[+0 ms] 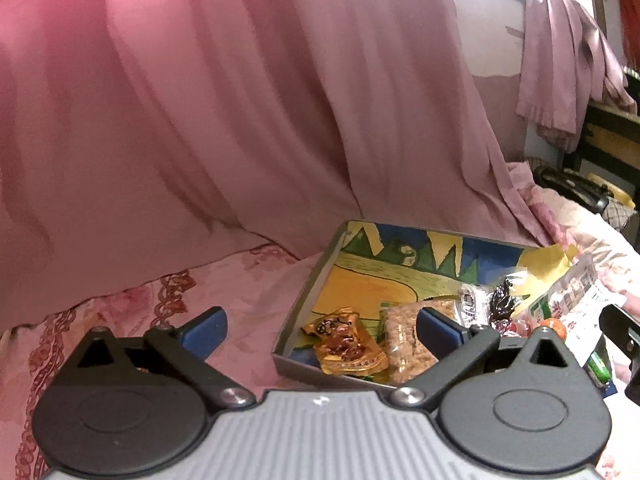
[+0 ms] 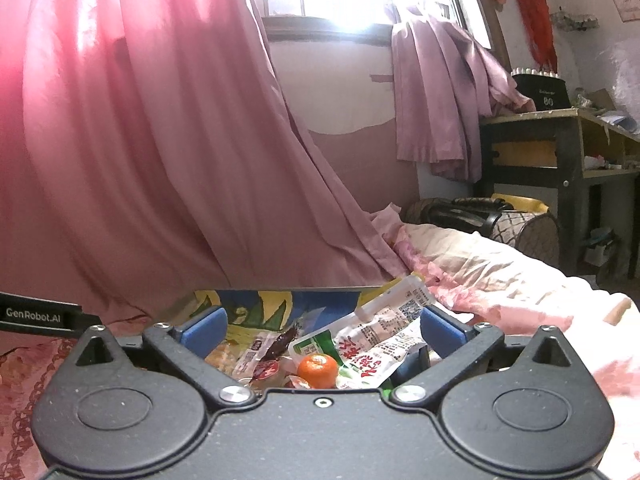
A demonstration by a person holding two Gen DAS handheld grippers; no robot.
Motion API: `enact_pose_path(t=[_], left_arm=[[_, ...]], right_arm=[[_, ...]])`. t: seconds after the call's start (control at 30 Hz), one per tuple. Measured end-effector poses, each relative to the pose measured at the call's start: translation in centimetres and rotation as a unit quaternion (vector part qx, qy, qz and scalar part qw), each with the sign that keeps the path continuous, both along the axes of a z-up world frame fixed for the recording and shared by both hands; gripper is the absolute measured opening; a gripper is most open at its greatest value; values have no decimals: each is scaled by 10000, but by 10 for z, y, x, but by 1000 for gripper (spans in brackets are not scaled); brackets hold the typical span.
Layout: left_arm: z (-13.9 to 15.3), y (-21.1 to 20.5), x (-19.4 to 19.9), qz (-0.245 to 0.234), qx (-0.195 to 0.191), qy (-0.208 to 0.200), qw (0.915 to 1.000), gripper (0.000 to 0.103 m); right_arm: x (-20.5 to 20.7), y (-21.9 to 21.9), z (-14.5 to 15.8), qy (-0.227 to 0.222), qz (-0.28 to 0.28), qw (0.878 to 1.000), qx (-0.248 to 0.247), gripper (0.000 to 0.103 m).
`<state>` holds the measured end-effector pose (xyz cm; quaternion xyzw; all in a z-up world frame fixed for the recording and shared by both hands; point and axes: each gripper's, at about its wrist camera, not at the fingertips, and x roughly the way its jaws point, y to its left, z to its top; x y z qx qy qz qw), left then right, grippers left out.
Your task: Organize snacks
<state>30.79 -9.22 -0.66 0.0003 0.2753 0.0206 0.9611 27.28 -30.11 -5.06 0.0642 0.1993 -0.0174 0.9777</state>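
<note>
Tray rim (image 1: 308,296) beside bare bedspread (image 1: 248,300)

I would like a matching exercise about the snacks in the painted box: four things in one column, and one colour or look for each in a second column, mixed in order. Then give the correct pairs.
Things
1. crinkled candy wrapper
2. small round fruit
3. large pouch with a spout
4. left gripper

Descriptions
A. orange, with a green stem end
B. white with red characters and green print
C. shiny gold
D. open, blue pads on its fingertips

Pairs: 1-C, 2-A, 3-B, 4-D
</note>
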Motion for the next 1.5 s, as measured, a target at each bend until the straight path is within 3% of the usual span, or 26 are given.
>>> enact_pose_path(t=[0.57, 0.9, 1.17, 1.5], left_arm=[[13, 38, -71, -87, -336, -122, 9993, 102], [11, 61, -100, -12, -496, -136, 9987, 102], [-3, 74, -125, 8, -636, -32, 9980, 102], [-23, 80, -158, -303, -302, 118, 9990, 102]], right_arm=[[-71, 33, 37, -177, 229, 9995, -147, 102], [-105, 47, 41, -111, 234, 9994, -233, 102], [-134, 57, 40, 174, 124, 9997, -135, 102], [-163, 74, 33, 696, -62, 9975, -74, 102]])
